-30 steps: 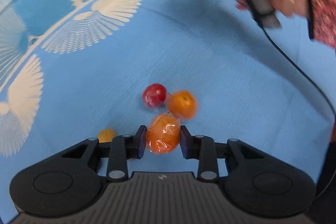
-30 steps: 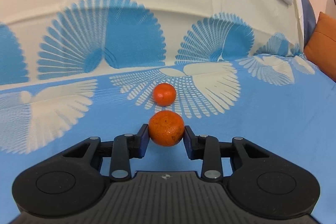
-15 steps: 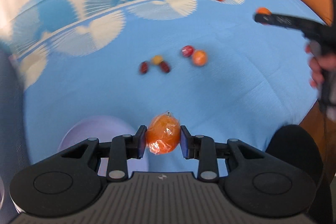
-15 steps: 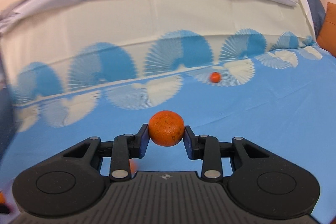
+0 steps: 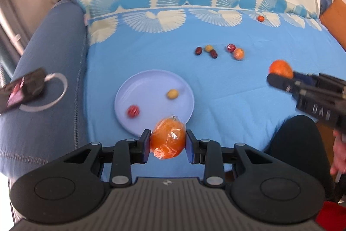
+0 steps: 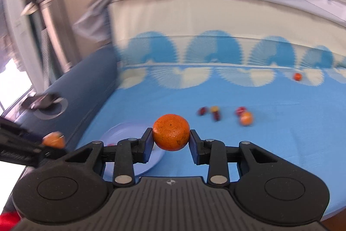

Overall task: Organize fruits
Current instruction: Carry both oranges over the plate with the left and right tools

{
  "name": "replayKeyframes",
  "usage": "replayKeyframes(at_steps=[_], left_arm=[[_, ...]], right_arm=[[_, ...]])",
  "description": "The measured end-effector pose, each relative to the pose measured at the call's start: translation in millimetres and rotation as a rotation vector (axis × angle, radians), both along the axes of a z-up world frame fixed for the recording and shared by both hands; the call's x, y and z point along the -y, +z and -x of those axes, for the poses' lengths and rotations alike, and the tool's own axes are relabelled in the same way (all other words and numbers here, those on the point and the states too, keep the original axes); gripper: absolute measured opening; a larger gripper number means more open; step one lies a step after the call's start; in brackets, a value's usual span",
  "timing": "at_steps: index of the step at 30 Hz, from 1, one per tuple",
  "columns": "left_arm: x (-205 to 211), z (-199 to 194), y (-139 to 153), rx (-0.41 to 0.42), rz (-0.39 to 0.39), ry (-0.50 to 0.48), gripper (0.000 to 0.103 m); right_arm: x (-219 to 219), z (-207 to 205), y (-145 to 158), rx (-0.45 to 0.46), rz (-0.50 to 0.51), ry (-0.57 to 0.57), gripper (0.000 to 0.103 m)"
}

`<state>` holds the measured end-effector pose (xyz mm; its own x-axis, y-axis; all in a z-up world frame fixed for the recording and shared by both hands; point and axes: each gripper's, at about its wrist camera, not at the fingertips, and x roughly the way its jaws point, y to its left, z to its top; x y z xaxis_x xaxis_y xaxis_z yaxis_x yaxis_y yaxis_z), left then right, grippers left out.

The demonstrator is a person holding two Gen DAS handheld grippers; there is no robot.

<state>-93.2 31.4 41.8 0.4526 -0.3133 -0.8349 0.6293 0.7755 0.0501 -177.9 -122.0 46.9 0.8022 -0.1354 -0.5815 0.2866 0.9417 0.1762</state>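
My left gripper point(image 5: 167, 145) is shut on a plastic-wrapped orange point(image 5: 168, 140), held above the near rim of a lavender plate point(image 5: 151, 88). The plate holds a small red fruit point(image 5: 133, 111) and a small yellow fruit point(image 5: 172, 94). My right gripper point(image 6: 171, 142) is shut on a bare orange point(image 6: 171, 132), raised to the right of the plate point(image 6: 121, 133); it also shows in the left wrist view point(image 5: 281, 77). Several small fruits point(image 5: 216, 50) lie on the blue cloth beyond the plate. One small orange fruit point(image 5: 260, 18) lies far back.
The blue patterned cloth point(image 5: 237, 90) covers a sofa seat. A dark device with a white cable point(image 5: 26, 90) lies on the blue armrest at left. A person's dark knee point(image 5: 296, 144) is at the near right. An orange cushion point(image 5: 333, 12) sits far right.
Both grippers have pulled back from the loose fruits and swung left toward the plate, each still holding its orange. The plate has come into full view under the left gripper.
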Motion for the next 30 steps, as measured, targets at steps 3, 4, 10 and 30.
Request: replayKeyframes(at_steps=[3, 4, 10, 30], left_arm=[[-24.8, 13.6, -0.7, 0.005, 0.011, 0.036, 0.036], [-30.2, 16.3, -1.6, 0.002, 0.016, 0.045, 0.036], [-64.3, 32.7, -3.3, 0.012, 0.039, 0.09, 0.036], [-82.6, 33.6, -2.9, 0.021, 0.091, 0.134, 0.036]], right_arm=[[-34.2, 2.8, 2.5, -0.018, -0.004, 0.07, 0.037], [-43.8, 4.0, 2.2, -0.025, -0.006, 0.087, 0.037], [-87.2, 14.1, 1.3, -0.049, 0.056, 0.164, 0.037], [-101.8, 13.7, 6.5, -0.085, 0.119, 0.174, 0.037]])
